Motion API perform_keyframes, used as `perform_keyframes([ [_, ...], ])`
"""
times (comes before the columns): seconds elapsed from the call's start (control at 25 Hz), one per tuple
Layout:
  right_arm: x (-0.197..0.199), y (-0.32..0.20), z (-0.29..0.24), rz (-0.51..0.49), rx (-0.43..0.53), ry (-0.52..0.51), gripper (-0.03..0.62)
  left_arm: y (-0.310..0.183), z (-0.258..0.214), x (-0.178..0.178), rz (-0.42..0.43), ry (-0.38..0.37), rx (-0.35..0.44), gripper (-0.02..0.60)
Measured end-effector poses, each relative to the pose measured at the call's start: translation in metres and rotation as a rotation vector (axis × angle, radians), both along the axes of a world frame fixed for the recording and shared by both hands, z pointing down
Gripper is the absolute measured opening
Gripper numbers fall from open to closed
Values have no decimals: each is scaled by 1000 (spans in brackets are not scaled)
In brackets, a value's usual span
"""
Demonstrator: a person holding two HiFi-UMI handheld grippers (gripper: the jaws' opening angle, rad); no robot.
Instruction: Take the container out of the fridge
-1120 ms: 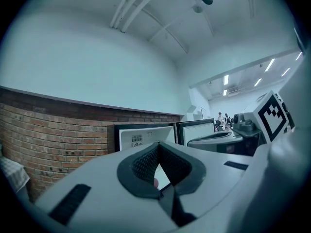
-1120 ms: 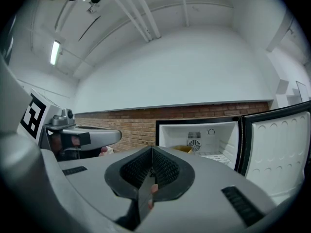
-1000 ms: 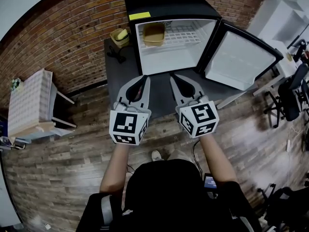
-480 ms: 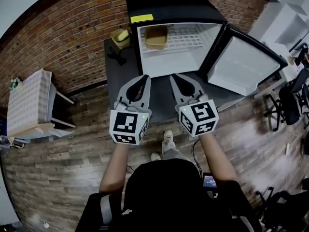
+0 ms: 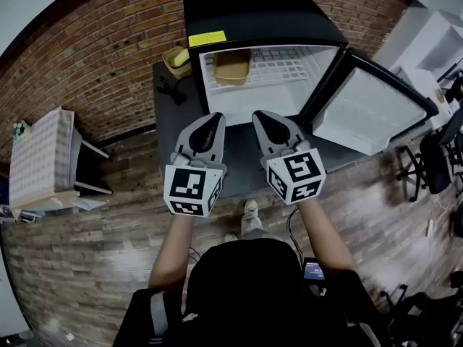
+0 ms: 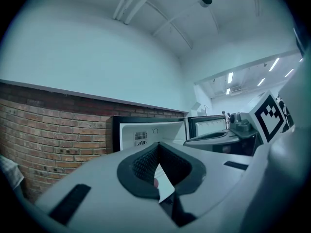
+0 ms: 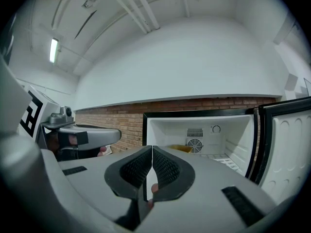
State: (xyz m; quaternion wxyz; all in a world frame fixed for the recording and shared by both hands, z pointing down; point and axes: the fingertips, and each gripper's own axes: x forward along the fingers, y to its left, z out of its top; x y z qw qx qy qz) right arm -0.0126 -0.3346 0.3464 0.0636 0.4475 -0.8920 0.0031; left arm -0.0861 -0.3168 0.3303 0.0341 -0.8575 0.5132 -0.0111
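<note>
Under me is a wood-plank floor (image 5: 87, 237), and just ahead a low dark table (image 5: 173, 121) runs up to a red brick wall (image 5: 94, 49). To my near left stands a small white table (image 5: 43, 150). To my right are black office chairs (image 5: 434, 150), with white shelving (image 5: 434, 35) beyond them. On the dark table sits a black mini fridge (image 5: 253, 9), its door (image 5: 372, 110) swung wide to the right. Left of the fridge, on the same table, is a small black object (image 5: 171, 89) I cannot identify. Farther back on that side is a yellow basket (image 5: 178, 58).

A yellow label (image 5: 207, 38) is stuck on the fridge's top front edge, at the left; its print is too small to read. Each of my grippers carries a cube of black-and-white square markers.

My left gripper (image 5: 215, 116) and right gripper (image 5: 259, 114) are side by side over the dark table, just in front of the open fridge and pointing into it. Both have their jaws closed, pads meeting at the tips, with nothing between them, and they touch nothing. The tan container (image 5: 231, 65) is inside the fridge on the white wire shelf (image 5: 289, 67). It sits at the shelf's left end, toward the back, apart from both grippers.
</note>
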Motion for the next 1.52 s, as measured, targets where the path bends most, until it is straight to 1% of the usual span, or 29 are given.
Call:
perform_keyframes([
  [0.32, 6, -46, 7, -22, -11, 21, 41, -44, 8, 7, -15, 5, -15, 14],
  [0.6, 2, -80, 16, -67, -28, 65, 41, -73, 13, 9, -37, 6, -26, 14],
  [0.84, -9, -106, 27, -132, -44, 142, 41, -90, 19, 4, -63, 3, -42, 14],
  [1.16, -18, -140, 40, -196, -31, 272, 43, -107, 24, -1, -100, -3, -52, 14],
  [1.28, -23, -151, 43, -218, -20, 308, 43, -114, 25, -3, -113, -2, -54, 14],
  [1.4, -31, -157, 45, -250, -30, 343, 46, -119, 25, -5, -123, 0, -54, 14],
  [1.44, -34, -159, 48, -266, -35, 359, 66, -120, 26, -5, -125, 0, -55, 14],
  [1.48, -36, -160, 51, -284, -38, 378, 120, -122, 27, -6, -128, 0, -56, 14],
  [1.52, -39, -162, 53, -300, -39, 400, 141, -123, 27, -6, -130, 0, -57, 14],
])
